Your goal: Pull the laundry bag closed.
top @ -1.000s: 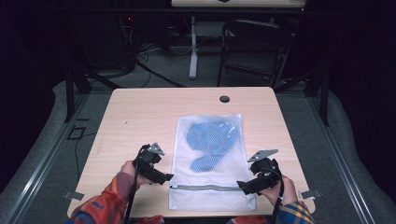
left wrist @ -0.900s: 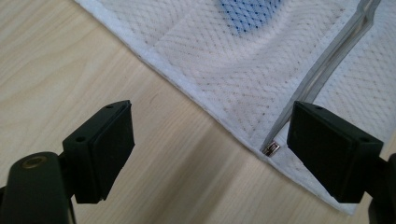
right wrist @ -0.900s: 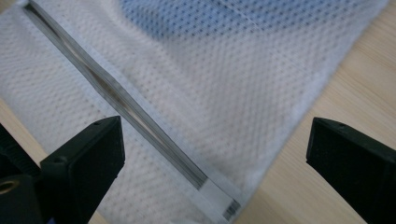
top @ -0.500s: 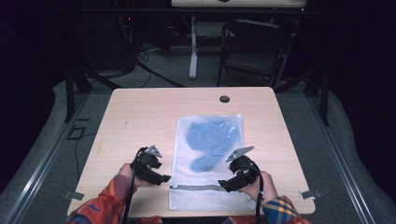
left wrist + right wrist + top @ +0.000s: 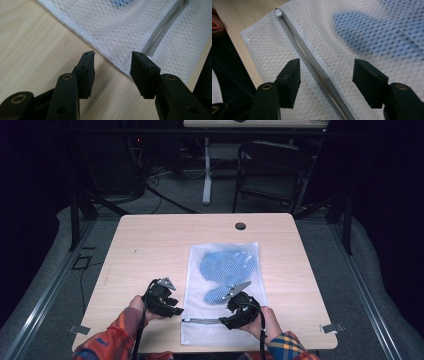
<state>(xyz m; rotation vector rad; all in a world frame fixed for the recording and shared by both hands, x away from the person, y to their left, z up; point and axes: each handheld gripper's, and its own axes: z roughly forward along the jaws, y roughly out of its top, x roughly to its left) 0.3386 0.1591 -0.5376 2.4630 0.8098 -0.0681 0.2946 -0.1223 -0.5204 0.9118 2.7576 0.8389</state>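
A white mesh bag (image 5: 196,285) lies flat on the wooden table (image 5: 145,250) with a blue cloth (image 5: 222,265) inside it. A grey zipper (image 5: 202,321) runs along its near end. My left gripper (image 5: 176,306) is at the bag's left edge. In the left gripper view its jaws (image 5: 112,55) straddle the bag's hem (image 5: 110,58) beside the zipper's end (image 5: 162,30). My right gripper (image 5: 225,322) hovers over the bag's near end, and its jaws (image 5: 327,62) straddle the zipper (image 5: 312,65). Both pairs of jaws have just been closing, but neither pad presses on anything.
A dark round hole (image 5: 240,226) sits near the table's far edge. A black chair (image 5: 272,170) and cables stand on the floor beyond the table. The bag's near hem lies close to the table's front edge (image 5: 210,351). Plaid sleeves (image 5: 107,340) enter from below.
The right gripper has moved left from beside the bag onto its near end, over the zipper. Both pairs of jaws stand narrower. The left gripper has stayed in place.
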